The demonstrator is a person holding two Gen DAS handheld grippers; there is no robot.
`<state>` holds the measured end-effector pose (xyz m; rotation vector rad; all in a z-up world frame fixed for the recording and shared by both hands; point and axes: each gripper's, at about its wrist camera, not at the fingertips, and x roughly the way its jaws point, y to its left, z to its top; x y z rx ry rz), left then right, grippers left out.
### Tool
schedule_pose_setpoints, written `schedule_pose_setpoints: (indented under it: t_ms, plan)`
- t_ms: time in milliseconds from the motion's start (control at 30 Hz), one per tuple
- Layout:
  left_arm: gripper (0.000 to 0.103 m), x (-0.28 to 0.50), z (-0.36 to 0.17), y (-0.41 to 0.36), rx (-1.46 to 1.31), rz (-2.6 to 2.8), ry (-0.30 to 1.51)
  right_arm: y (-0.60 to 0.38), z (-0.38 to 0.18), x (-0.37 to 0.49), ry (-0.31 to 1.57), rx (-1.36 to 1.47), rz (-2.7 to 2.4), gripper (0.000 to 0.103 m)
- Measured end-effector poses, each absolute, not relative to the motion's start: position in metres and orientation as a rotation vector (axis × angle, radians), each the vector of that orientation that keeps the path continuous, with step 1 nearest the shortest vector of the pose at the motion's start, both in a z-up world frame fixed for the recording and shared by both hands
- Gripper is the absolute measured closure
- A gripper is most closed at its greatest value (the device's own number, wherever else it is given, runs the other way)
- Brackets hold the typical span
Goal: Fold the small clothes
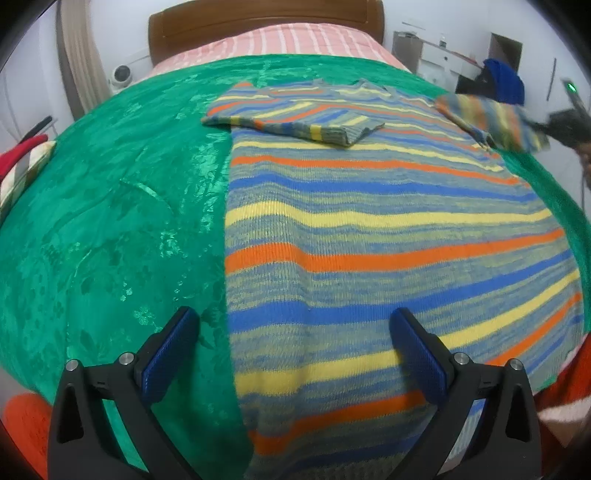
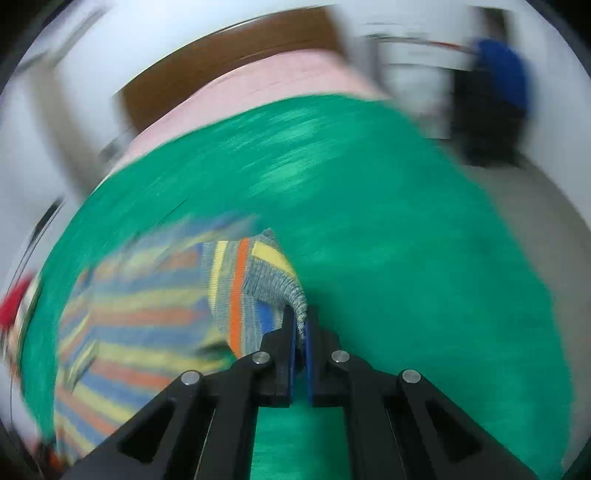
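A striped knit sweater [image 1: 369,229] in blue, yellow, orange and grey lies flat on the green bedspread [image 1: 110,221]. Its left sleeve [image 1: 295,123] is folded across the chest. My left gripper [image 1: 295,332] hovers open over the sweater's near hem, nothing between its blue pads. The right sleeve [image 1: 491,122] is lifted off the bed at the far right, held by my right gripper [image 1: 554,122], which shows blurred there. In the right wrist view my right gripper [image 2: 300,325] is shut on the sleeve cuff [image 2: 273,273]; the rest of the sweater [image 2: 147,314] is blurred at the left.
A pink striped sheet [image 1: 280,40] and wooden headboard [image 1: 258,22] lie beyond the bedspread. A white round camera [image 1: 122,75] stands at the back left. Red and striped cloth [image 1: 26,158] sits at the left edge. A blue and black object [image 1: 502,81] is by the far right wall.
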<state>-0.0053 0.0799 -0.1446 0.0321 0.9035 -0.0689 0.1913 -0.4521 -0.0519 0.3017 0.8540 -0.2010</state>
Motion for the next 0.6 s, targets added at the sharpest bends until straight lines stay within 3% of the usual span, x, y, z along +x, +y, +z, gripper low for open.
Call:
schedule_pose_setpoints:
  t_ms: [167,467,567,600]
  plan:
    - [0.000,-0.003,-0.145,0.078,0.033,-0.061,0.898,-0.541,-0.052,0.164,0.875,0.404,-0.383,0.099]
    - [0.000,-0.003,-0.148,0.077,0.039,-0.064,0.887,-0.551,-0.110,0.150,0.971,0.432,-0.451,0.099]
    - [0.000,-0.003,-0.148,0.077,0.038,-0.065,0.888,-0.560,-0.109,0.143,0.952,0.464,-0.453,0.096]
    - [0.000,-0.003,-0.148,0.077,0.038,-0.065,0.888,-0.565,-0.106,0.138,0.945,0.479,-0.470,0.091]
